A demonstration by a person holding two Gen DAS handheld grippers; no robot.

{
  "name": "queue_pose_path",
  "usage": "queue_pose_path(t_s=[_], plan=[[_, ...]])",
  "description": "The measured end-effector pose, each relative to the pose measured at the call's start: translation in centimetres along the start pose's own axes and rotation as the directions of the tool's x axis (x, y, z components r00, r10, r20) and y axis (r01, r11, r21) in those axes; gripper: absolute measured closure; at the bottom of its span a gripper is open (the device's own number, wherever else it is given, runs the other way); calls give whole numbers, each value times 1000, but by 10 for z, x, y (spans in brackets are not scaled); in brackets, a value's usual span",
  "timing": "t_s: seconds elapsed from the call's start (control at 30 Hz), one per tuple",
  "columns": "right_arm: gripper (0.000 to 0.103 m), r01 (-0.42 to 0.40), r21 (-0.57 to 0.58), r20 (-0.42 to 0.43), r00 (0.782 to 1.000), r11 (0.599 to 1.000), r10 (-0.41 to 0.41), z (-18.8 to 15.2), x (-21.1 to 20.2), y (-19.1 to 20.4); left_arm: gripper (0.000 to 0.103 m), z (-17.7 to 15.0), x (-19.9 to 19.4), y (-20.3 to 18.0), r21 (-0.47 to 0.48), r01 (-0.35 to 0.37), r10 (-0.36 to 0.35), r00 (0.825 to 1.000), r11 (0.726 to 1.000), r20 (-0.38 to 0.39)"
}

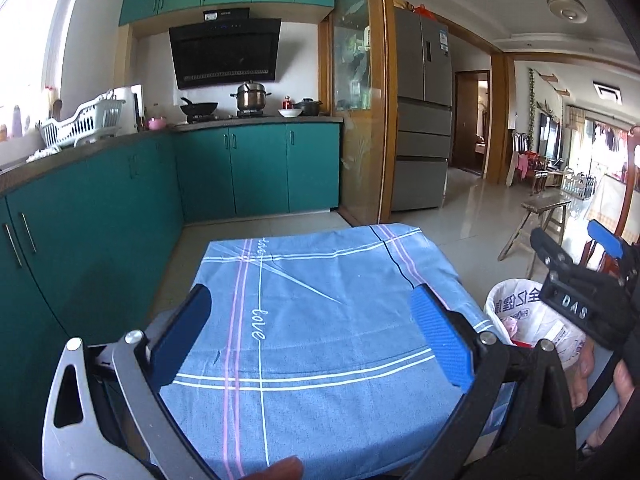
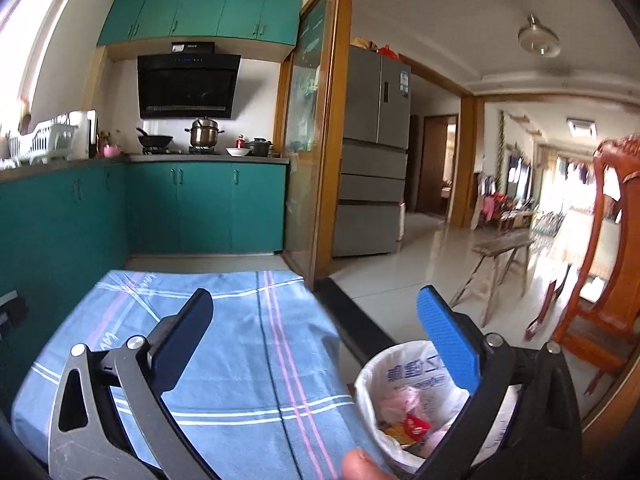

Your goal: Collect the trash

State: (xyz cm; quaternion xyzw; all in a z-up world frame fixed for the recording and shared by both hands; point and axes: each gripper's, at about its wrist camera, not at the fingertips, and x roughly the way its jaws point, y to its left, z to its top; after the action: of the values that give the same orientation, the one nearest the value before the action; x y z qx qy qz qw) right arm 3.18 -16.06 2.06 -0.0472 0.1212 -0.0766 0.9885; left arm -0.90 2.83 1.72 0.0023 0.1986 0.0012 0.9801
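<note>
From the left wrist view, the left gripper (image 1: 316, 336) hangs over a table covered with a blue cloth (image 1: 320, 312), and its two blue fingers (image 1: 440, 336) stand wide apart with nothing between them. The cloth top looks bare, with no trash on it. Past the right edge of the table stands a small bin (image 1: 532, 320) with a white plastic bag lining it, and something pink shows inside. The right gripper (image 1: 576, 272) pokes in near the bin at the right side of this view, and part of a hand (image 1: 588, 376) shows below it. From the right wrist view, the right gripper (image 2: 320, 340) has its fingers as wide apart as they go, and nothing is held. One finger is over the cloth (image 2: 224, 360) and the other is over the bin (image 2: 400, 392), which sits just beside the right edge of the table. In the bin lie pink crumpled bits, a red wrapper (image 2: 416, 426) and something yellow. This trash looks light, soft and easy to squash, so a gentle pinch should do. The bag is thin and slippery and could tear or slide off, so I think the best place to grab is the folded rim where the bag wraps the bin's edge. The bin looks light and could tip if pulled from one side only.
</note>
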Motion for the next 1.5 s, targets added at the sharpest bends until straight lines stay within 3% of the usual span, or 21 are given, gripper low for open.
queue_pose_path(t_s=[0.47,1.5], plan=[[3,32,4,20,999,999,-32,-3,-19,3,3,0,-1,0,22,24,-24,1000,999,-2],[3,47,36,3,999,998,-47,-9,-16,-7,3,0,7,-9,23,26,-26,999,999,-33]])
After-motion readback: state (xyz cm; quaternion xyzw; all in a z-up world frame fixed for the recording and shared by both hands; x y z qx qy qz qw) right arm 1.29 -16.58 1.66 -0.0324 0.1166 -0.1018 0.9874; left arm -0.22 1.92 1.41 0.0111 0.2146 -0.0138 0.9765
